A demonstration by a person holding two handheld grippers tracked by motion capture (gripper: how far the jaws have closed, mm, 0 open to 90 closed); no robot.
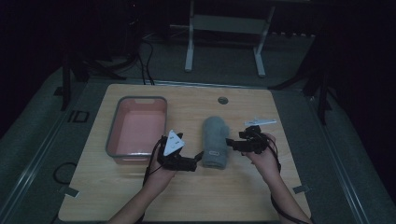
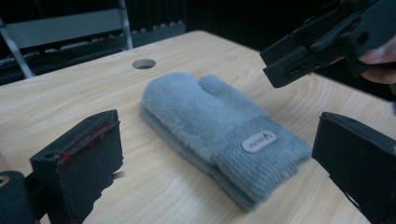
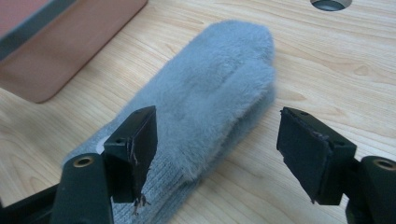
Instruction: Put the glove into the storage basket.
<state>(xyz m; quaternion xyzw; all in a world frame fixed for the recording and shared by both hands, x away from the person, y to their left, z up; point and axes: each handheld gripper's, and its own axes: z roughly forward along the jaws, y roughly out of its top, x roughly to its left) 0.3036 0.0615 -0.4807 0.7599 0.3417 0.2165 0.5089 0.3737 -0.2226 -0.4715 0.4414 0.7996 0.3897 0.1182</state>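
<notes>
The left gripper (image 1: 198, 158) stands with its jaws spread wide and nothing between them, just beside the cuff end of the grey mitten (image 1: 215, 141). The right gripper (image 1: 232, 142) is likewise parted and empty, close at the mitten's other side, its jaws not pressing on the wool. The mitten lies flat on the wooden table (image 1: 187, 196) between the two, cuff toward the person, fluffy tip pointing away. Left of it sits a grey-rimmed pink tray (image 1: 136, 130). Farther back, a round hole (image 1: 222, 100) is set in the tabletop.
</notes>
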